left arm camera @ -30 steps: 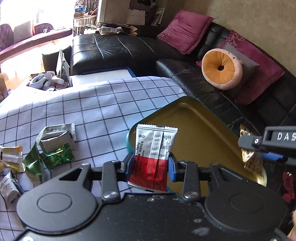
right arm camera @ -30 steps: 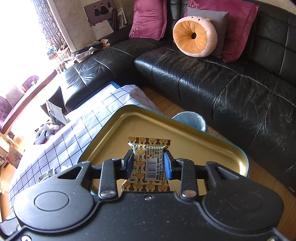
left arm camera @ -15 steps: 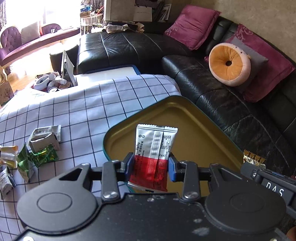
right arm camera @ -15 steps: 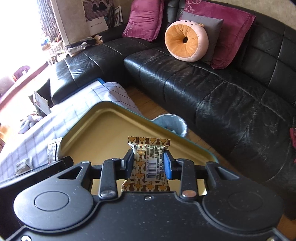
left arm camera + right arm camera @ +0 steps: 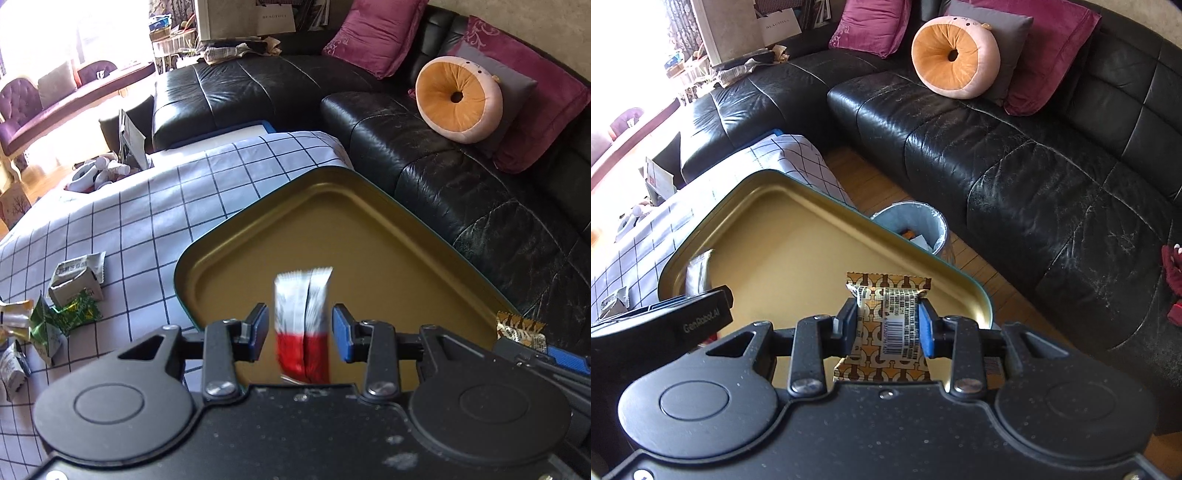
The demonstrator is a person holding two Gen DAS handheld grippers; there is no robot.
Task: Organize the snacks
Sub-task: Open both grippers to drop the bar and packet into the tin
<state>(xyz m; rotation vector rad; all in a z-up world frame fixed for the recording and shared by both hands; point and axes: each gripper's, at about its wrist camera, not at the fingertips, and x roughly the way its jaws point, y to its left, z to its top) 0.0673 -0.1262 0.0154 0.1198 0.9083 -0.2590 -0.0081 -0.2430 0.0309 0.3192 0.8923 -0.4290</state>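
A gold tray with a teal rim [image 5: 369,221] lies on the checked tablecloth; it also shows in the right wrist view [image 5: 798,236]. My left gripper [image 5: 300,326] is open over the tray's near part. A silver-and-red snack packet [image 5: 303,321] is between its jaws, blurred and free of both pads. The packet shows in the right wrist view [image 5: 700,273] beside the left gripper's body. My right gripper [image 5: 887,321] is shut on a brown-and-gold patterned snack bar [image 5: 888,321] above the tray's near right corner. That bar shows at the right in the left wrist view [image 5: 519,328].
Several loose snack packets [image 5: 70,295] lie on the cloth left of the tray. A black leather sofa [image 5: 1015,155] with cushions curves behind and to the right. A small blue bin [image 5: 916,229] stands on the wooden floor beyond the tray.
My left gripper has opened and let go of the silver-and-red packet, which is dropping blurred over the tray. My right gripper has kept its hold on the patterned bar and shifted a little.
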